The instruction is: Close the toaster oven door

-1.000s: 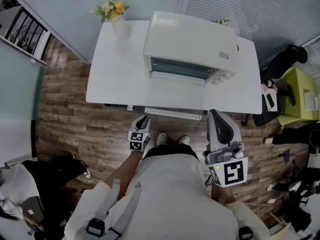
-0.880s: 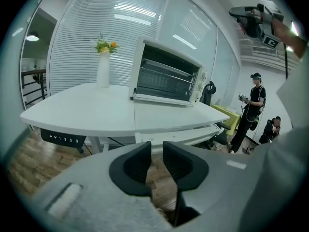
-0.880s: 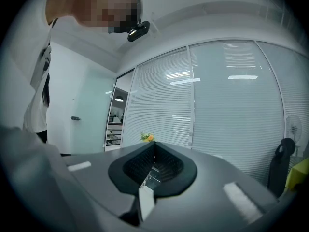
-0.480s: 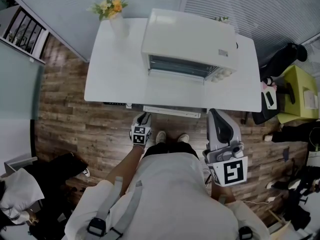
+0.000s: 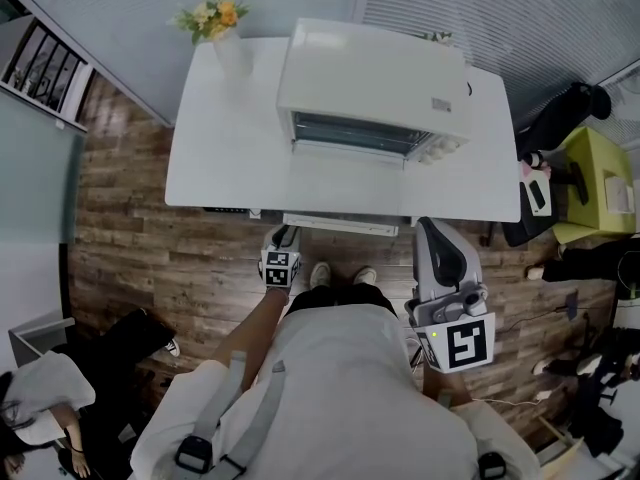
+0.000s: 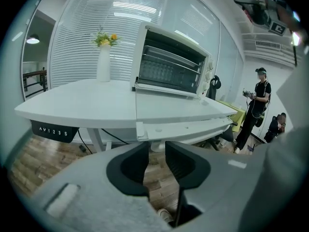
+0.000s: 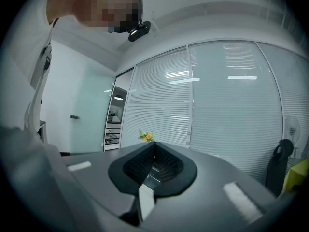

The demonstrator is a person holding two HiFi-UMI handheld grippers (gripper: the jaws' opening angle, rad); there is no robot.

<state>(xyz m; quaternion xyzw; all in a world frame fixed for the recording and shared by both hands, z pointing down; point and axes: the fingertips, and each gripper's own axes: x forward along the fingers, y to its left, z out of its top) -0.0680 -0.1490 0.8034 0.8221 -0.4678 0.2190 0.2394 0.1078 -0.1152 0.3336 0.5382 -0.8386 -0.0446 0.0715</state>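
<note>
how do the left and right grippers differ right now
The left gripper has its fingers apart with an empty gap; the right gripper has its fingers shut together. The left gripper looks at the toaster oven and its dropped door; the right gripper looks up at window blinds. Shared: both hold nothing and sit short of the table.

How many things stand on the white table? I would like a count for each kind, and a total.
Toaster oven: 1
Vase of flowers: 1
Total: 2
A small thing behind the oven is too hidden to name, so it is not counted.
</note>
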